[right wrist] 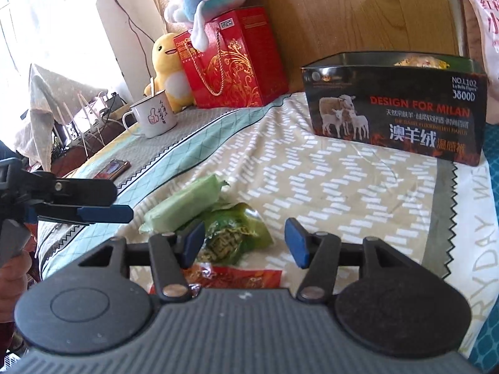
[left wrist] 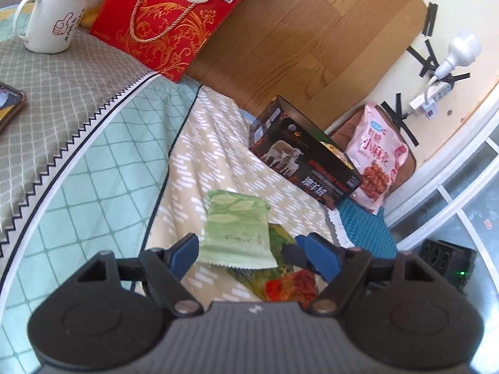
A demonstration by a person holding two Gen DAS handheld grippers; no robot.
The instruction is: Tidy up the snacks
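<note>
Three snack packets lie in a small pile on the bed. A light green packet (left wrist: 236, 229) (right wrist: 182, 206) rests on a darker green packet (left wrist: 282, 243) (right wrist: 232, 233), with a red packet (left wrist: 291, 286) (right wrist: 237, 278) nearest the cameras. My left gripper (left wrist: 252, 254) is open, its fingers either side of the light green packet. It also shows from the side in the right wrist view (right wrist: 103, 205). My right gripper (right wrist: 244, 243) is open over the darker green packet. A black open-topped box (left wrist: 304, 152) (right wrist: 396, 109) with a sheep picture stands farther back and holds a snack.
A pink snack bag (left wrist: 375, 159) leans by the wall behind the box. A red gift box (left wrist: 165, 18) (right wrist: 234, 59), plush toys (right wrist: 168, 68), a white mug (left wrist: 51, 18) (right wrist: 152, 113) and a phone (left wrist: 7, 103) (right wrist: 113, 168) are on the bed.
</note>
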